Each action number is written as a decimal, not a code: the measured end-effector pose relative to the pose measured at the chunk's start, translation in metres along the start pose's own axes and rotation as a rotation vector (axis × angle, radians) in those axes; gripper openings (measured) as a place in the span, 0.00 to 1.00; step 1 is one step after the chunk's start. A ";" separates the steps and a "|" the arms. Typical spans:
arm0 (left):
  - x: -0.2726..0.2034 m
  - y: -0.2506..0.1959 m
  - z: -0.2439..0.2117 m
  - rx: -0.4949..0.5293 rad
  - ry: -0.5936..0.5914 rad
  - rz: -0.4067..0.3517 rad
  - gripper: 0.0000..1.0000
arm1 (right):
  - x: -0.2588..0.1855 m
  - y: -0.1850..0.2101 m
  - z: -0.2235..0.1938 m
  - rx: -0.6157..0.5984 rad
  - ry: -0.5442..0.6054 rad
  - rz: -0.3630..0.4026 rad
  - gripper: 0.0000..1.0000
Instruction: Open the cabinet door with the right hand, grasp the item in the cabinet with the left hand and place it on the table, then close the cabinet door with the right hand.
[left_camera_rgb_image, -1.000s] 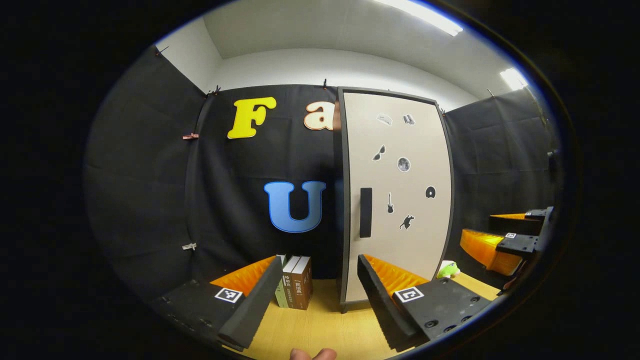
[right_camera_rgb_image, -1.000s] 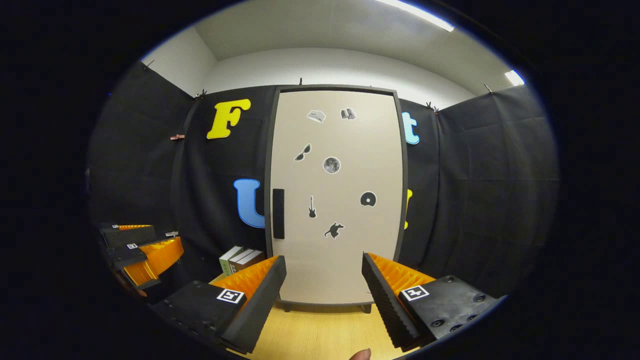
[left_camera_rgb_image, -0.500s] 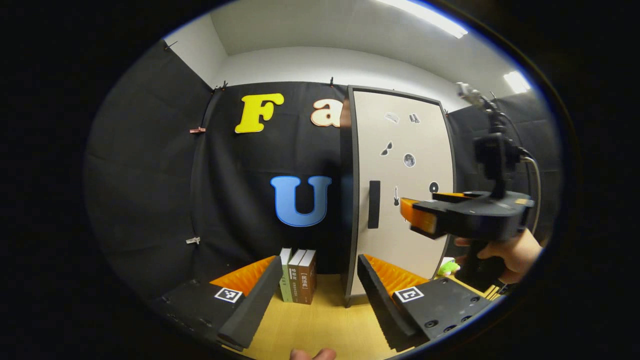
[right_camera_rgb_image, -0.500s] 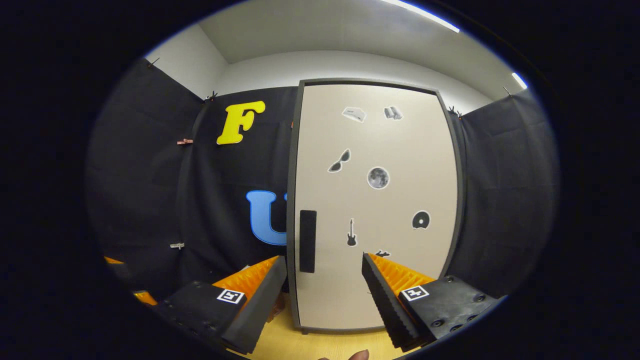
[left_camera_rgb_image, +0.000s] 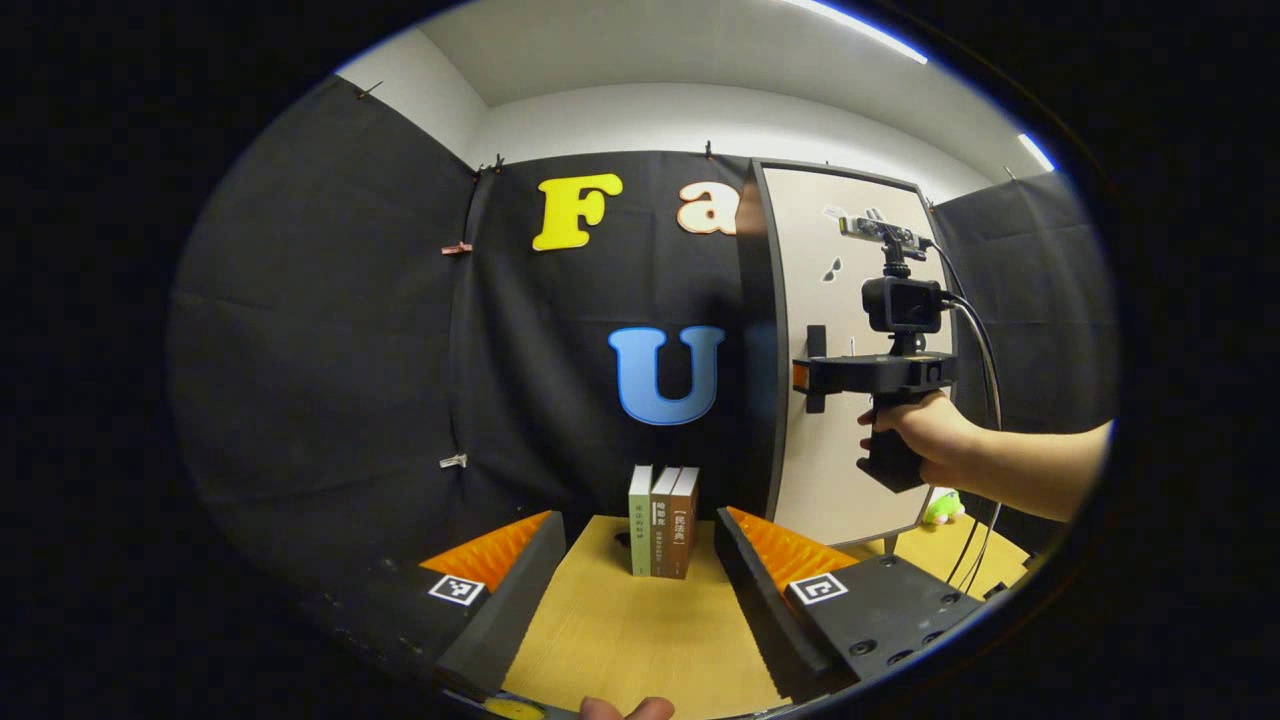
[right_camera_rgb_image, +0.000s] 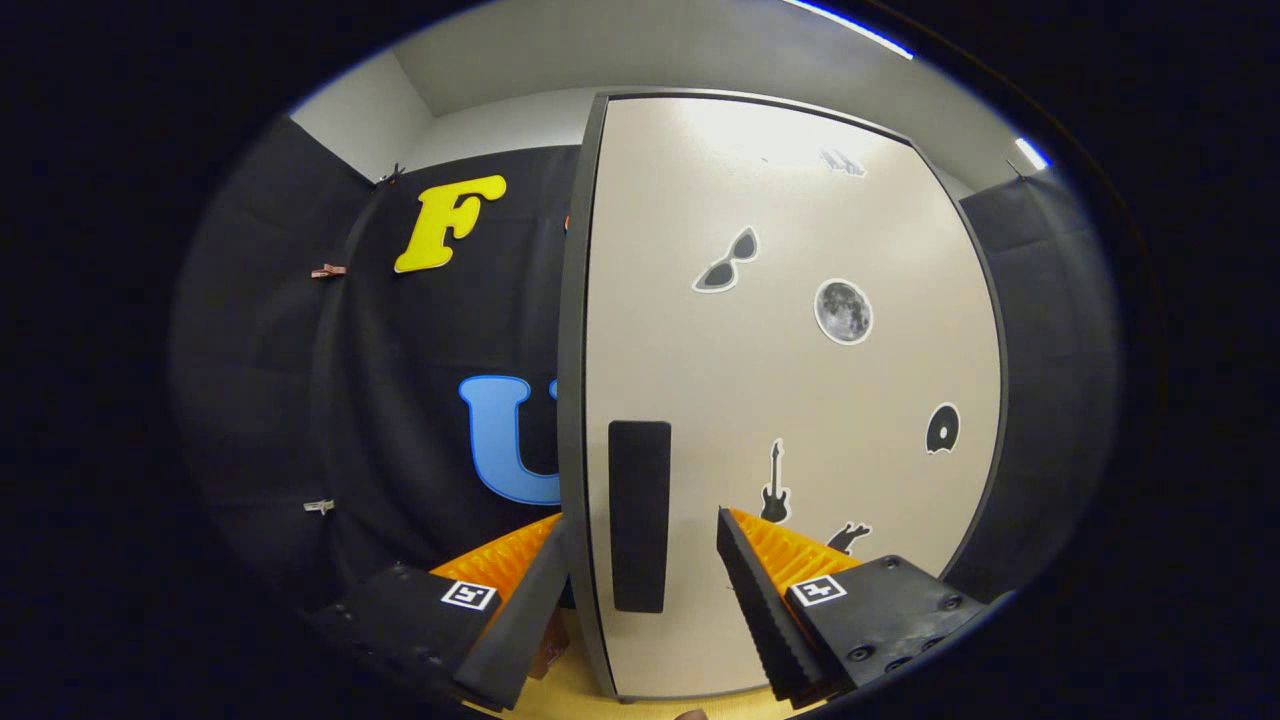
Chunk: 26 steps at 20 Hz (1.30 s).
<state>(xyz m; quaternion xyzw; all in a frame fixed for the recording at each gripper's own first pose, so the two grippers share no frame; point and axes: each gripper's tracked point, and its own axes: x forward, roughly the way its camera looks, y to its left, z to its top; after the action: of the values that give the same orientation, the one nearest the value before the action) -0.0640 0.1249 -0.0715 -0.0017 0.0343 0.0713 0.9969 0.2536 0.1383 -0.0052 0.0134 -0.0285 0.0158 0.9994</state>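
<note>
Step in hand, by my reading: opening the door. Your right gripper (right_camera_rgb_image: 640, 600) is at the tall beige cabinet door with dark edging (right_camera_rgb_image: 800, 400), fingers spread wide, nothing held. The black upright bar handle (right_camera_rgb_image: 640, 515) stands between them, nearer the left finger; contact can't be confirmed. The door's dark left edge runs just left of the handle, right by the left finger.

To do it well:
- Centre the handle between the fingers w/ equal gap each side before closing.
- Go deep enough that the pads (right_camera_rgb_image: 745, 590) cover the bar, not just its front face.
- Close firmly, then pull along an arc; I take the hinge to be on the far side from the handle, though no hinge shows.
- Keep the fingers square to the bar so it doesn't slip.

Your left gripper (left_camera_rgb_image: 640, 590) hangs above the light wood table (left_camera_rgb_image: 620, 640), fingers wide apart, empty. Three upright books (left_camera_rgb_image: 662, 520) stand ahead between them. Keep it clear of the door's swing.

Door condition: shut, flat matt panel, small black-and-white stickers (sunglasses, moon, guitar, disc). From the left gripper view your right hand (left_camera_rgb_image: 915, 430) holds its gripper level at handle height. Item inside: hidden behind the door. A small green toy (left_camera_rgb_image: 940, 507) sits on the table beyond the left gripper's right finger.
</note>
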 end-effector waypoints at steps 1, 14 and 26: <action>-0.002 0.005 -0.003 -0.001 0.006 0.009 0.95 | 0.007 0.003 -0.006 -0.009 0.016 -0.003 0.90; -0.021 0.019 -0.011 -0.044 0.005 0.033 0.95 | 0.005 0.005 -0.016 0.079 0.131 0.050 0.21; -0.031 -0.021 0.005 -0.051 -0.026 0.040 0.95 | -0.073 -0.013 0.001 0.129 0.133 0.259 0.21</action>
<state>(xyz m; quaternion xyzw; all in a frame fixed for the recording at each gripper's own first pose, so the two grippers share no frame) -0.0910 0.0996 -0.0642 -0.0254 0.0197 0.0920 0.9952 0.1812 0.1228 -0.0089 0.0728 0.0375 0.1470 0.9857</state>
